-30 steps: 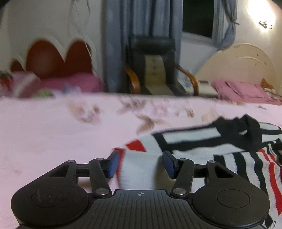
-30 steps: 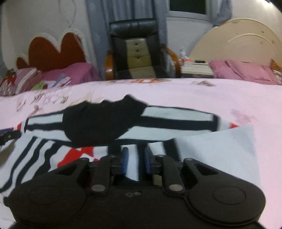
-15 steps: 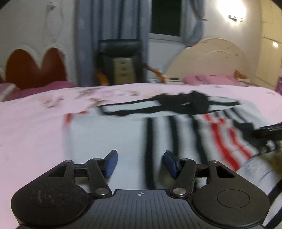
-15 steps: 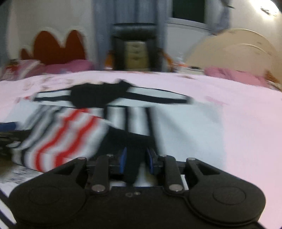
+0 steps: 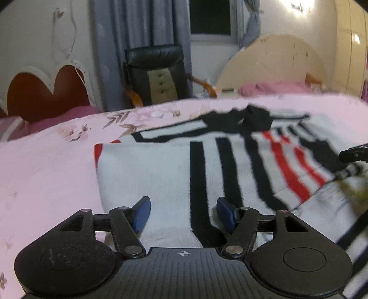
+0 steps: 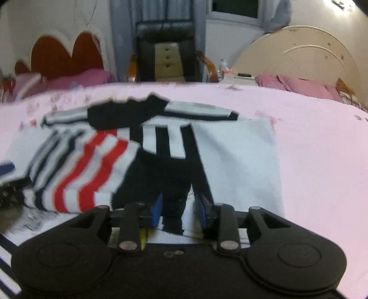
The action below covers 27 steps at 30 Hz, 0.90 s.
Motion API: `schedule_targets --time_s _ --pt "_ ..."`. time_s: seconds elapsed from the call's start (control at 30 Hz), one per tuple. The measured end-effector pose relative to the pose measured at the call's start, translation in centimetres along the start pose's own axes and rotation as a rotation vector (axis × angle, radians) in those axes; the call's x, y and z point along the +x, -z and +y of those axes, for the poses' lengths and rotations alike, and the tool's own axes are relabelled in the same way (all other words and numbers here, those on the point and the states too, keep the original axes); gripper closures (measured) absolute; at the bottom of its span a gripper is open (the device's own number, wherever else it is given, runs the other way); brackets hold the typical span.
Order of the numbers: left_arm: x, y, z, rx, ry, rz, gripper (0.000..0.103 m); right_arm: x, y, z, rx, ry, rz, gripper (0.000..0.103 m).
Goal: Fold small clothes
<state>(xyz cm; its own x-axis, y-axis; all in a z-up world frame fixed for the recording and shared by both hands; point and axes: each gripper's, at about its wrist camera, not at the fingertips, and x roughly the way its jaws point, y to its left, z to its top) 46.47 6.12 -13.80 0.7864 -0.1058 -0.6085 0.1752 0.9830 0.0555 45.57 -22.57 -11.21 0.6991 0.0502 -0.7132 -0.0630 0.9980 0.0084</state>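
I see dim warm indoor light, glare from the wall lamp (image 5: 296,7) top right; both views fisheye-bent with dark corners; striped garment (image 6: 147,147) motion-blurred.

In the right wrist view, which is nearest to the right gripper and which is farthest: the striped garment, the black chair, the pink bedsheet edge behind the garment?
From the right gripper, nearest first:
1. The striped garment, directly ahead and reaching between the fingers.
2. The far edge of the pink bedsheet, behind the garment.
3. The black chair, beyond the bed, centre, by the curtain.
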Motion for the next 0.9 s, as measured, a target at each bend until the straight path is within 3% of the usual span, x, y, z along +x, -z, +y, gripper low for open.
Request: schedule_targets --time_s 0.1,0.17,0.2,0.33,0.43,0.5,0.53,0.57,0.73,0.9 --pt "-2.7 1.1 0.5 -0.013 -0.020 -0.023 0.032 -2.8 0.5 -0.6 0.006 -0.012 -0.039 0.071" --pt "-5.1 2.6 0.7 -0.021 -0.044 -0.042 0.012 -4.4 1.1 -1.2 0.024 -0.034 -0.038 0.070" --pt "-6.0 3.2 0.9 -0.014 -0.058 -0.044 0.011 -5.2 1.6 -1.7 0.035 -0.046 -0.038 0.067" --pt "-10.5 7.1 1.5 -0.013 -0.078 0.003 0.011 -8.3 4.2 -3.8 0.115 -0.095 -0.034 0.052" --pt "-13.9 9.8 1.7 -0.050 -0.071 0.053 0.011 -10.4 7.0 -5.3 0.185 -0.119 -0.013 0.051" --pt "-15.8 11.2 1.7 -0.091 -0.065 0.077 0.022 -11.6 8.7 -6.3 0.233 -0.138 0.000 0.051" --pt "-16.6 11.8 1.6 -0.114 -0.070 0.094 0.035 -12.2 9.6 -6.9 0.253 -0.151 0.007 0.051" --pt "-17.1 12.2 1.5 -0.138 -0.063 0.115 0.037 -12.9 10.5 -7.5 0.268 -0.159 0.013 0.051" --pt "-19.4 13.9 0.3 -0.313 0.017 0.165 0.036 -16.7 14.6 -9.6 0.290 -0.188 0.034 0.051" --pt "-21.2 16.4 -1.6 -0.376 0.050 0.201 0.036 -19.1 18.4 -11.8 0.351 -0.230 0.064 0.051"
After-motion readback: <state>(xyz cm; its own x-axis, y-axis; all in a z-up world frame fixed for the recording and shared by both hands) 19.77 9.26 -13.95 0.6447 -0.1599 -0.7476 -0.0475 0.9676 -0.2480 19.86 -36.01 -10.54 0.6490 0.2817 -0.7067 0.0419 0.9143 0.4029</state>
